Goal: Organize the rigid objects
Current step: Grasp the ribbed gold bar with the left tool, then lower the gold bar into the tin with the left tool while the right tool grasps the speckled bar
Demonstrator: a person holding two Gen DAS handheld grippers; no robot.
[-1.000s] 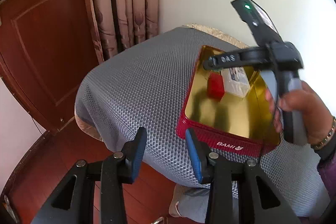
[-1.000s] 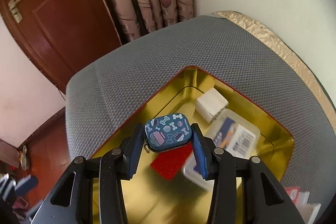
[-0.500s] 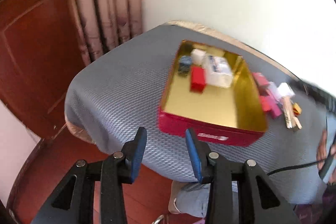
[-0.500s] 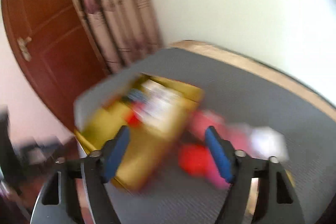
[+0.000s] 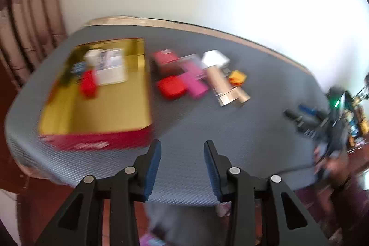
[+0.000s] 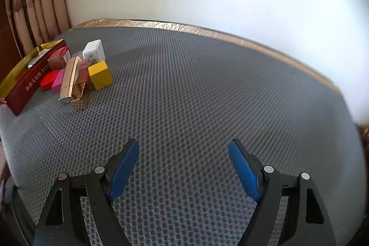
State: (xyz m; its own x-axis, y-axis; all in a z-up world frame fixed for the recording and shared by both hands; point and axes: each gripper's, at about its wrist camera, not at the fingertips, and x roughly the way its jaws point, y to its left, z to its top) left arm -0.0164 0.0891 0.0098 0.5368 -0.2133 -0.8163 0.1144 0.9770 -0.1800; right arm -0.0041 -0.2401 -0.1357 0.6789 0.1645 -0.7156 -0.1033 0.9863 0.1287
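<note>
A red tin with a gold inside (image 5: 96, 107) lies on the grey mesh mat (image 5: 242, 130) at the left; it holds a red block (image 5: 88, 84), a white box, a labelled case and a blue tin. Right of it lie a red box (image 5: 171, 86), a pink box (image 5: 193, 82), gold tubes (image 5: 224, 86), a white charger (image 5: 214, 58) and a yellow block (image 5: 237, 77). The right wrist view shows the tin (image 6: 30, 79), gold tubes (image 6: 70, 77), yellow block (image 6: 99, 75) and charger (image 6: 94, 52) at far left. My left gripper (image 5: 182, 165) is open and empty at the mat's near edge. My right gripper (image 6: 184, 167) is wide open and empty over bare mat.
A white wall stands behind the mat and curtains (image 6: 39, 10) hang at the back left. The mat's gold-trimmed far edge (image 6: 207, 30) runs along the wall. The other hand-held gripper (image 5: 322, 121) shows at the right edge of the left wrist view.
My right gripper let go of the blue patterned tin in the red tin, opened wide and swung right, away from the tin. My left view panned right, bringing the loose objects into sight.
</note>
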